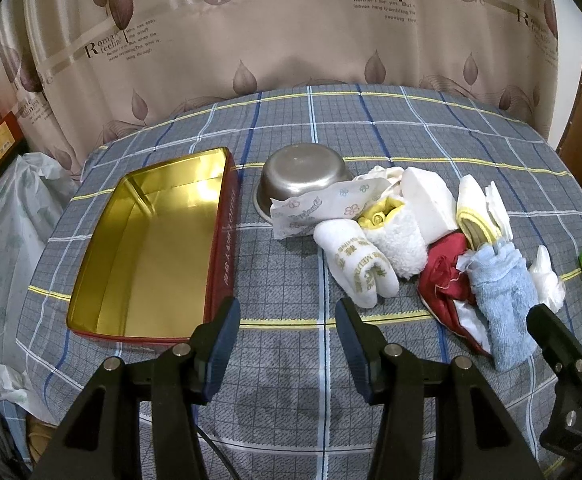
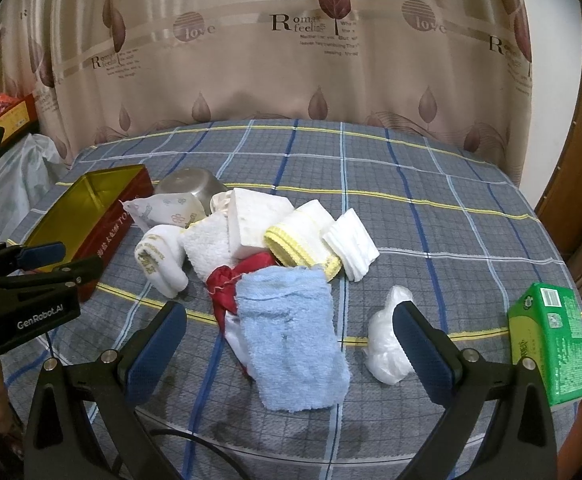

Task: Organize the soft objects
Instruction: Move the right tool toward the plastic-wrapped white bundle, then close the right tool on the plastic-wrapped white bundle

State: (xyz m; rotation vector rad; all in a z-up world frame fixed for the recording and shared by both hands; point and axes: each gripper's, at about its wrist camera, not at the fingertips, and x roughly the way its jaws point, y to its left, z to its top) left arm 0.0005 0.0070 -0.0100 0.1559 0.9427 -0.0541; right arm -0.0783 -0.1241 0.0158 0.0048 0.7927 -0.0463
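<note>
**Hovering over the heap, both tongs empty**

Hanging low over the plaid worktop [image 1: 283,360], the left tongs [image 1: 287,324] are spread wide with nothing between the blue pads. The right tongs [image 2: 291,336] gape wide as well, gripping nothing, and the pale blue towel [image 2: 291,332] lies flat on the cloth between their fingers.

Take that blue towel as the marker. Tucked under its far-left corner is a red cloth [image 2: 227,280], touching it. Beyond the towel sits the rest of the pile: a fluffy white towel [image 2: 207,244], a white foam block [image 2: 255,220], a yellow-edged folded cloth [image 2: 303,240] and a stack of white pads [image 2: 351,240], all crowded together. Left of the towel lies a white sock with gold lettering [image 2: 159,260]. Just right of it, a crumpled clear plastic bag [image 2: 383,340] rests against the right tongs' right finger. Further right, near the worktop's edge, stands a green box [image 2: 547,340].

Well to the left of the towel, the open red tin with its gold lining [image 1: 151,248] sits empty. Between tin and pile, an upturned steel bowl [image 1: 303,176] lies with a printed wrapper [image 1: 319,208] leaning on it.
</note>
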